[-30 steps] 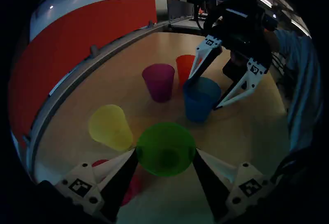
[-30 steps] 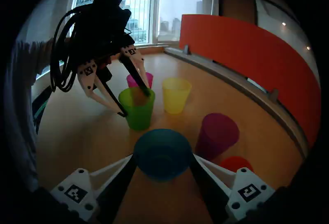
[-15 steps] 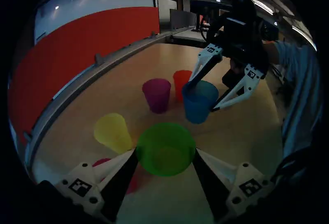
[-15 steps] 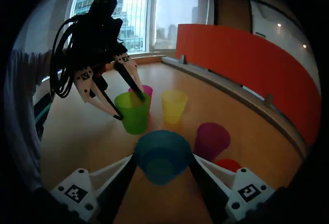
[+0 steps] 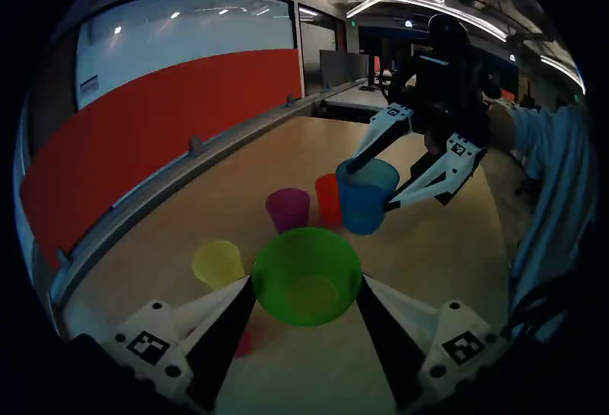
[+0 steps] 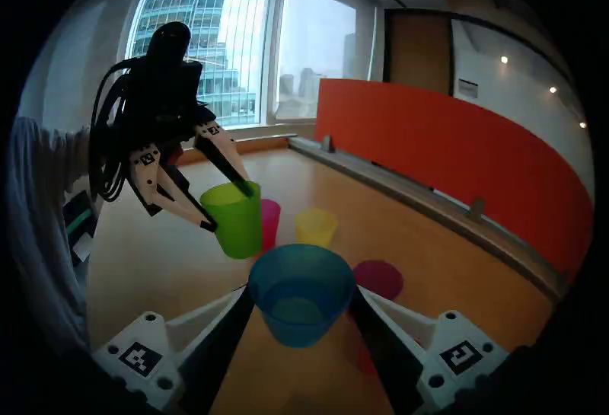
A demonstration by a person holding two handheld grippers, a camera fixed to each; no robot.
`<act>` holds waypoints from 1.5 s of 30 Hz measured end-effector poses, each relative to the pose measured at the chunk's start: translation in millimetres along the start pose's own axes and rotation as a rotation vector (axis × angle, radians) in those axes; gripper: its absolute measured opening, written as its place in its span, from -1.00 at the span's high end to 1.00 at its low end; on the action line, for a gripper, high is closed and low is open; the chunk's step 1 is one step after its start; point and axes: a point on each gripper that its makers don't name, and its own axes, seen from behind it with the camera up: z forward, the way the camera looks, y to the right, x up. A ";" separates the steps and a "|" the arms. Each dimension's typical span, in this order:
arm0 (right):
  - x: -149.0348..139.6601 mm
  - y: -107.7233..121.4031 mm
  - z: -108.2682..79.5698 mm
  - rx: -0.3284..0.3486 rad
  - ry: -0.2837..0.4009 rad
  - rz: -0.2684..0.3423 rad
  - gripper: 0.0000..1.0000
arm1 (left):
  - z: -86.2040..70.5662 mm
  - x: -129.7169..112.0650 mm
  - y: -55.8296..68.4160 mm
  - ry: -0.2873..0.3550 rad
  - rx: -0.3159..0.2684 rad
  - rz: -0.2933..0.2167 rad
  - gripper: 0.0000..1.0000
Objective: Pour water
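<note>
Closest, between left gripper (image 5: 304, 284) fingers: green cup (image 5: 307, 272), translucent plastic, tapered, upright, pinched at both sides, raised off smooth wooden tabletop (image 5: 445, 263). Low left: yellow cup (image 5: 217, 261) standing. Ahead, slightly right: right gripper (image 5: 368, 185) clamping blue cup (image 5: 364, 203), upright, water seemingly inside, rims well apart. Beyond, lower: purple cup (image 5: 288, 208), orange cup (image 5: 327, 196).

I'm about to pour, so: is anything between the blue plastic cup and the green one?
Nothing visible does: the blue plastic cup and the green plastic cup are apart, with open air between.
</note>
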 end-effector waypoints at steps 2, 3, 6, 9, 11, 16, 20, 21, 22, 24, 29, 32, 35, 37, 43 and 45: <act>5.1 -1.1 -4.3 -0.004 0.011 -0.001 -0.83 | -5.7 4.6 0.8 0.013 0.008 -0.005 -0.77; 7.2 -1.8 -6.0 -0.006 0.016 -0.002 -0.83 | -8.3 6.8 1.0 0.020 0.011 -0.007 -0.78; 12.7 -4.3 -10.4 -0.008 0.029 -0.004 -0.82 | -15.6 13.8 1.6 0.044 0.020 -0.014 -0.77; 17.7 -7.0 -13.8 -0.010 0.041 -0.007 -0.83 | -21.6 19.2 2.9 0.063 0.021 -0.021 -0.78; 21.1 -8.6 -15.4 -0.012 0.050 -0.008 -0.83 | -24.9 21.1 3.7 0.072 0.021 -0.027 -0.77; 30.0 -11.1 -18.9 -0.019 0.074 -0.005 -0.82 | -31.7 26.3 3.7 0.089 0.026 -0.031 -0.78; 37.5 -12.9 -21.3 -0.023 0.094 0.000 -0.82 | -37.1 32.6 4.4 0.116 0.033 -0.029 -0.77; 39.4 -13.4 -21.7 -0.023 0.098 0.001 -0.82 | -38.3 33.9 4.7 0.124 0.034 -0.028 -0.77; 41.6 -13.9 -22.1 -0.024 0.104 0.000 -0.82 | -39.6 35.0 5.1 0.132 0.036 -0.028 -0.78; 45.6 -15.0 -22.9 -0.025 0.113 -0.003 -0.82 | -41.7 36.9 5.7 0.147 0.040 -0.028 -0.78; 57.0 -18.7 -26.1 -0.027 0.144 -0.010 -0.82 | -48.0 41.4 6.8 0.187 0.050 -0.038 -0.78; 63.4 -20.4 -27.5 -0.028 0.161 -0.009 -0.82 | -52.8 45.6 7.3 0.218 0.057 -0.046 -0.78; 69.3 -21.7 -28.5 -0.028 0.175 -0.007 -0.82 | -57.7 51.5 9.4 0.256 0.062 -0.054 -0.78; 72.8 -22.8 -29.2 -0.027 0.184 -0.007 -0.82 | -60.7 55.3 11.2 0.285 0.063 -0.059 -0.78; 81.3 -25.7 -31.5 -0.025 0.199 -0.020 -0.82 | -65.3 63.6 15.2 0.355 0.064 -0.081 -0.78; 83.8 -26.4 -32.0 -0.024 0.202 -0.026 -0.82 | -66.2 65.4 15.7 0.371 0.064 -0.088 -0.78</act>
